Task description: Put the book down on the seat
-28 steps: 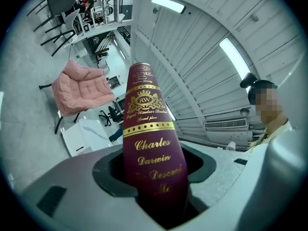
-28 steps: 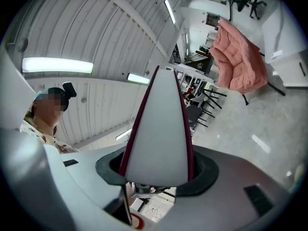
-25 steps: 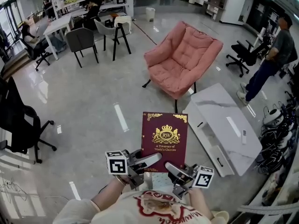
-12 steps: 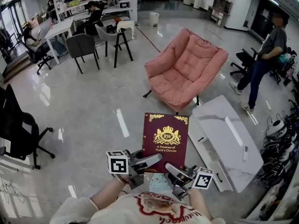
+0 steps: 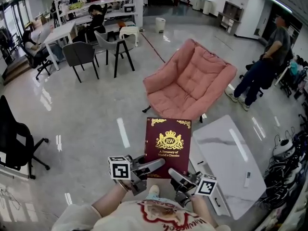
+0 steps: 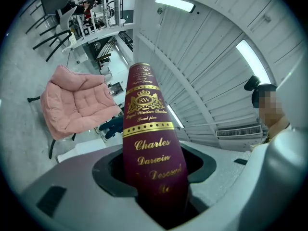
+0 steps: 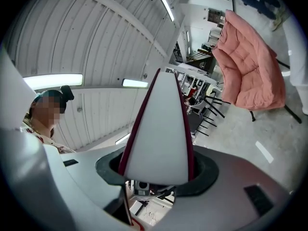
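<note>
Head view | your left claw, right claw both pinch the book | looks mid-carry | next: lower it onto the chair, upper middle

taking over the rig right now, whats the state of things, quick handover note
Left gripper: shut on the spine edge of the maroon book, near its lower end.
Right gripper: shut on the same book's page edge, opposite the left.
Book: carried flat between both grippers, cover up, over the floor, short of the pink armchair. The white low table is just to its right.
Done: book picked up and brought towards the chair.
Left: go on to the chair, lower the book onto its bare seat cushion, open both grippers and pull back.
</note>
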The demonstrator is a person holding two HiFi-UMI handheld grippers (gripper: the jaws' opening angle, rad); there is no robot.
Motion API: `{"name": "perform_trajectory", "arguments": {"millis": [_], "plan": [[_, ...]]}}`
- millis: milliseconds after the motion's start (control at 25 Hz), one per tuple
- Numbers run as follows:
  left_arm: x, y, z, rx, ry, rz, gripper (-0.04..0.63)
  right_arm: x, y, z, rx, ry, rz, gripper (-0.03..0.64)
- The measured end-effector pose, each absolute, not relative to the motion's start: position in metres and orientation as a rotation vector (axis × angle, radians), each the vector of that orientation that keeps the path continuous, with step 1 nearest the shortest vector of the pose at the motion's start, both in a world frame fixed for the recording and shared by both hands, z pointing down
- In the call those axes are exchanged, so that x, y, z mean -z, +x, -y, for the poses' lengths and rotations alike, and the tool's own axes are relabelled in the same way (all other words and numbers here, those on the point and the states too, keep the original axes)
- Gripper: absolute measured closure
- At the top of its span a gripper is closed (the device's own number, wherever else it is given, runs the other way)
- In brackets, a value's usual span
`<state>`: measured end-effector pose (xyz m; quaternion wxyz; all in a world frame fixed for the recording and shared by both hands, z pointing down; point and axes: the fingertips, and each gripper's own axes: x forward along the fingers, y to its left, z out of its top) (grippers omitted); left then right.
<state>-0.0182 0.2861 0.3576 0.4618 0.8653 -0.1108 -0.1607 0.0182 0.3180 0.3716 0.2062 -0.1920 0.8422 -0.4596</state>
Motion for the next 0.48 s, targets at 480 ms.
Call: {"name": "perform_trajectory", "arguments": {"millis": [480], "plan": [[-0.364, 0.004, -0.226, 0.431, 2.093, 0.324, 0.348, -0.377, 0.044, -0.256, 1.315, -0.497, -2.335, 0.393]]}}
